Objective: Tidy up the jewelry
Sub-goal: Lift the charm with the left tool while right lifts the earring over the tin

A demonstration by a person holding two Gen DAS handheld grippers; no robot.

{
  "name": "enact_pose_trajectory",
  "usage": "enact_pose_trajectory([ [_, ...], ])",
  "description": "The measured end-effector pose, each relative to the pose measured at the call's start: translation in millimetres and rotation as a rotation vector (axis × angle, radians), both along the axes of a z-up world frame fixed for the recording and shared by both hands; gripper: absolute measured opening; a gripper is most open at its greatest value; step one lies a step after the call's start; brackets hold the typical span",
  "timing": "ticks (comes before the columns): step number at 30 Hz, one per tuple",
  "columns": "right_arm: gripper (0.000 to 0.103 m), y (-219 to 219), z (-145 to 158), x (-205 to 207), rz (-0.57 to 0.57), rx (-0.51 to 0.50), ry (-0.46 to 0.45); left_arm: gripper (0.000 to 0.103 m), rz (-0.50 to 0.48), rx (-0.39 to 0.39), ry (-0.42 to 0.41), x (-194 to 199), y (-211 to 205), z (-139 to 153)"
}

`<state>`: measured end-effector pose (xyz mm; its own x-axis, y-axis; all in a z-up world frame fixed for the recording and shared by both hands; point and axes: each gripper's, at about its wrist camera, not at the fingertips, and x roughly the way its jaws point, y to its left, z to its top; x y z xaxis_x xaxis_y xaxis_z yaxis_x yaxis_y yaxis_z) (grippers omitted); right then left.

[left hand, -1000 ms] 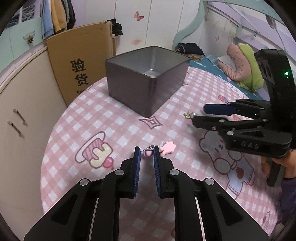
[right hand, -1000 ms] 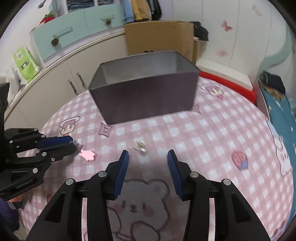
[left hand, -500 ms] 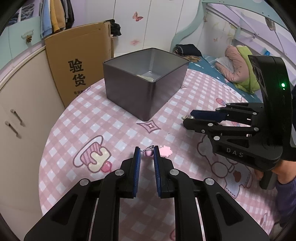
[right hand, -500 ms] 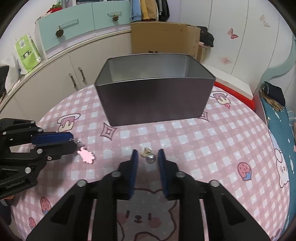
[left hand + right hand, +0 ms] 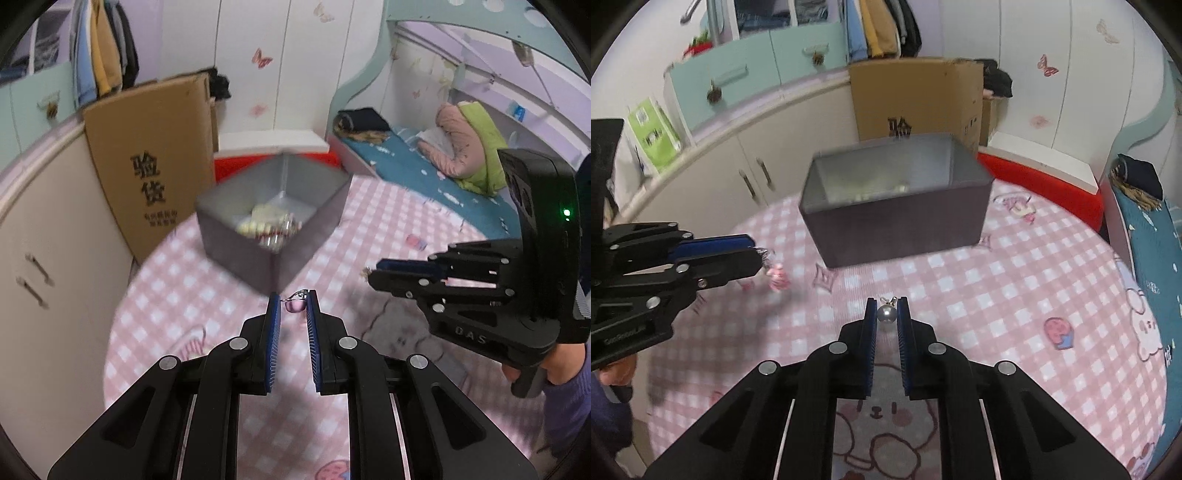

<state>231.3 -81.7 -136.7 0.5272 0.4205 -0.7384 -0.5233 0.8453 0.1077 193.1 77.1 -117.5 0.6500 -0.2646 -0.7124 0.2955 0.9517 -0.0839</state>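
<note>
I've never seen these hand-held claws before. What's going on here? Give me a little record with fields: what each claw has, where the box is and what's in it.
left gripper: shut on a pink charm earring, which hangs clear of the tablecloth
right gripper: shut on a pearl earring
grey box: open-topped, on the pink checked tablecloth, beyond both grippers
box contents: a heap of pale and shiny jewelry, too blurred to identify
likely next step: carry both earrings over the box and drop them in
</note>
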Motion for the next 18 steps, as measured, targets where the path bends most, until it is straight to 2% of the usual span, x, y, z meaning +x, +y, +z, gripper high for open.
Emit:
enact_pose_trajectory([
  [6, 0.011, -16.6, 36.5, 5.3, -0.028, 0.098, -0.029, 0.015, -0.006, -0.017, -0.077, 12.1, -3.2, 45.9],
  [11, 0.011, -16.4, 62.0, 22.5, -0.053, 0.161, -0.054, 0.015, 0.026, -0.015, -0.124, 36.8, -4.2, 77.5],
  [14, 0.011, -14.0, 70.1, 34.7, -0.063, 0.185, -0.06, 0.015, 0.032, -0.055, -0.096, 59.0, 1.2, 85.1],
  [16, 0.011, -11.5, 73.9, 45.8, -0.081, 0.196, -0.06, 0.015, 0.039, -0.085, -0.039, 77.8, 6.7, 80.6],
  [18, 0.011, -7.9, 71.6, 56.4, -0.095, 0.205, -0.046, 0.015, 0.06, -0.085, 0.013, 94.9, 9.1, 71.4],
])
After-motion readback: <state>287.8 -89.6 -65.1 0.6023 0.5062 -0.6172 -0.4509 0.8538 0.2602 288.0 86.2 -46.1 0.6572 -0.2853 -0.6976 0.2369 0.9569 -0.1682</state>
